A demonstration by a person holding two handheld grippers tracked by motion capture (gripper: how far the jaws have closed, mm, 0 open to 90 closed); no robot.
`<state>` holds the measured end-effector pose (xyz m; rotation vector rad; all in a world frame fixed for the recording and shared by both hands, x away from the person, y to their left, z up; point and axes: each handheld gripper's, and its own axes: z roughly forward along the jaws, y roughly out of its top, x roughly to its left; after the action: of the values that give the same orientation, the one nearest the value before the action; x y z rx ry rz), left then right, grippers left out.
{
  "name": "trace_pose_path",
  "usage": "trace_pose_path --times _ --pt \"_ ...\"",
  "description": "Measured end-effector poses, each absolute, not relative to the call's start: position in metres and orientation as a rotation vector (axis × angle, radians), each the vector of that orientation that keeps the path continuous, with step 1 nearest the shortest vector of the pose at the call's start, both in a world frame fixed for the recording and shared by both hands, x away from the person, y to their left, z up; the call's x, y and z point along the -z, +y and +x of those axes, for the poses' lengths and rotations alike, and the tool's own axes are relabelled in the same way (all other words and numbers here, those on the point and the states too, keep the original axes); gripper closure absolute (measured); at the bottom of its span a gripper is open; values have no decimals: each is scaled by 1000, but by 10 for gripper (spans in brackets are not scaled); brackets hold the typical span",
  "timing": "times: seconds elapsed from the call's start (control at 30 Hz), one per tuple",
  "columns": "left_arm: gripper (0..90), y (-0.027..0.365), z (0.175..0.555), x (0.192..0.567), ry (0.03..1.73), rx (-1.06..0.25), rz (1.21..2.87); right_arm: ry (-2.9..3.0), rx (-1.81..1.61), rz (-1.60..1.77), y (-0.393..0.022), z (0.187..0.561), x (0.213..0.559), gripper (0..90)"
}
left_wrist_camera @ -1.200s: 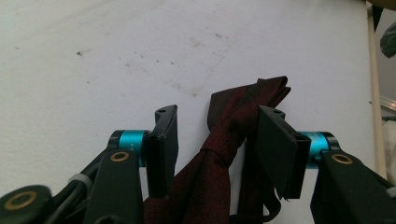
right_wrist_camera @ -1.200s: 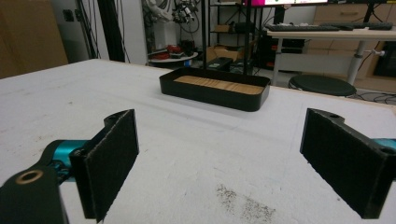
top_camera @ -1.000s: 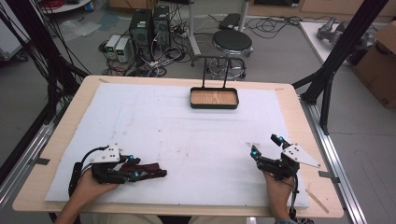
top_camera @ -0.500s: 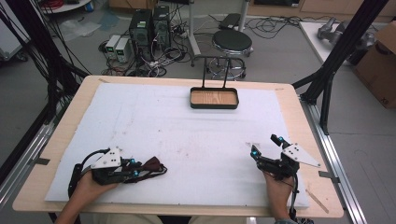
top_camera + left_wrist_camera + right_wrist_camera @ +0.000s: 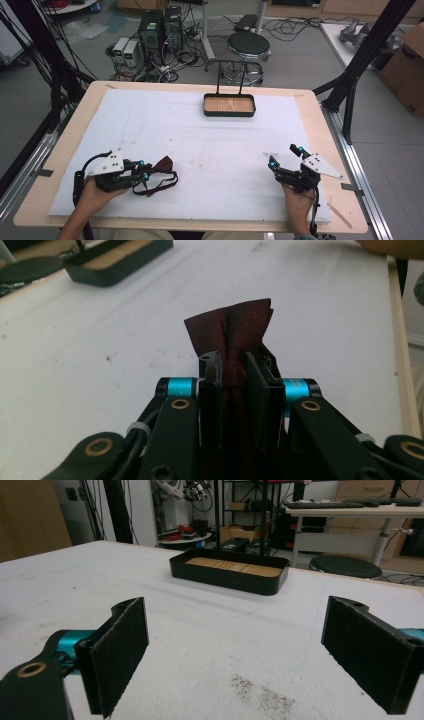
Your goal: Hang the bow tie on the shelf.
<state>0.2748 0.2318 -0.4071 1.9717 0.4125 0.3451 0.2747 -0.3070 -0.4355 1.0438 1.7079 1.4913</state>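
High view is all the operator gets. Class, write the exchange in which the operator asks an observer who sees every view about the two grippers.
Operator: What is the left gripper holding?
Observer: A dark red fabric piece, bunched and pinched between its closed jaws.
Operator: Is the right gripper holding anything?
Observer: No. In the right gripper view its jaws stand wide apart, with bare white mat between them.
Operator: What does it face?
Observer: The black tray with the wooden floor, straight ahead.
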Motion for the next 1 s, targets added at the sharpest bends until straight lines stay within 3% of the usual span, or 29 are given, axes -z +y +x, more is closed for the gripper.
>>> trace_pose_path --times 0.47,1.0 --pt "765 211 318 365 465 -437 1876 1703 -1488 1053 -306 275 436 105" --pt "765 160 390 329 456 -407 1833 1688 -1490 1053 -306 275 438 105"
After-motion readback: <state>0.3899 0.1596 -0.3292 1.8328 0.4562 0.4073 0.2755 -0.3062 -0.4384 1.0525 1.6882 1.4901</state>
